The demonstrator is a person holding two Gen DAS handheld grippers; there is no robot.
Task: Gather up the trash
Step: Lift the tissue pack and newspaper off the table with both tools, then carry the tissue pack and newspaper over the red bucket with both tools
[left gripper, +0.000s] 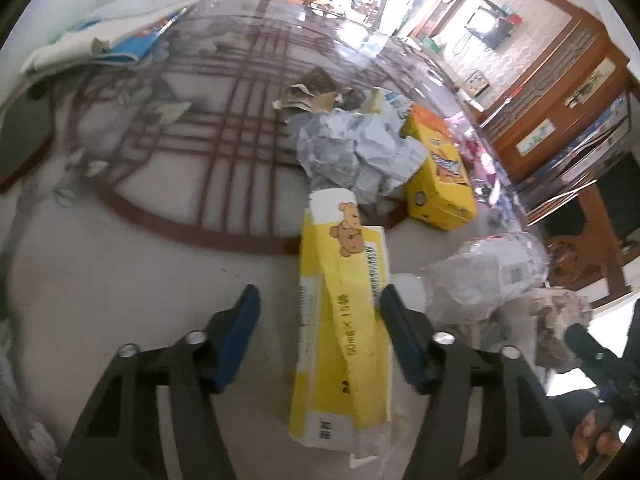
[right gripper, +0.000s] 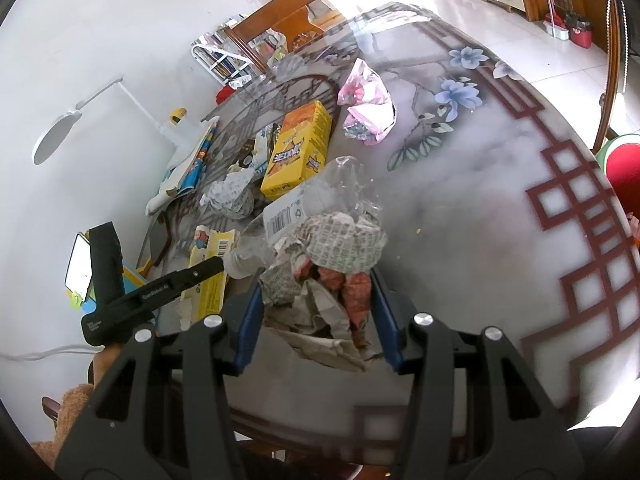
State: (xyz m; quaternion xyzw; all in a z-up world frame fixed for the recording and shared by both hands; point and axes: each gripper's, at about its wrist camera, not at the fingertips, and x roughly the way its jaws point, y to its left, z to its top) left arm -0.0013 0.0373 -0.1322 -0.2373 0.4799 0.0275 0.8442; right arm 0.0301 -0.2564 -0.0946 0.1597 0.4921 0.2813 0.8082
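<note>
A flattened yellow and white box with a bear picture point(left gripper: 344, 320) lies on the table between the fingers of my left gripper point(left gripper: 320, 312), which is open around it; the right finger touches its edge. My right gripper point(right gripper: 316, 300) is shut on a crumpled newspaper ball point(right gripper: 324, 276), held just above the table. A crushed clear plastic bottle point(left gripper: 480, 276) lies right of the yellow box and shows behind the newspaper in the right wrist view point(right gripper: 320, 192). A crumpled white paper point(left gripper: 356, 152) and a yellow snack box point(left gripper: 440, 172) lie farther off.
The round glass table point(right gripper: 480, 208) has a red lattice pattern. A pink wrapper point(right gripper: 368, 104) lies at the far side. Folded papers and a magazine point(left gripper: 108, 44) sit at the far left edge. A phone and desk lamp point(right gripper: 80, 120) stand left.
</note>
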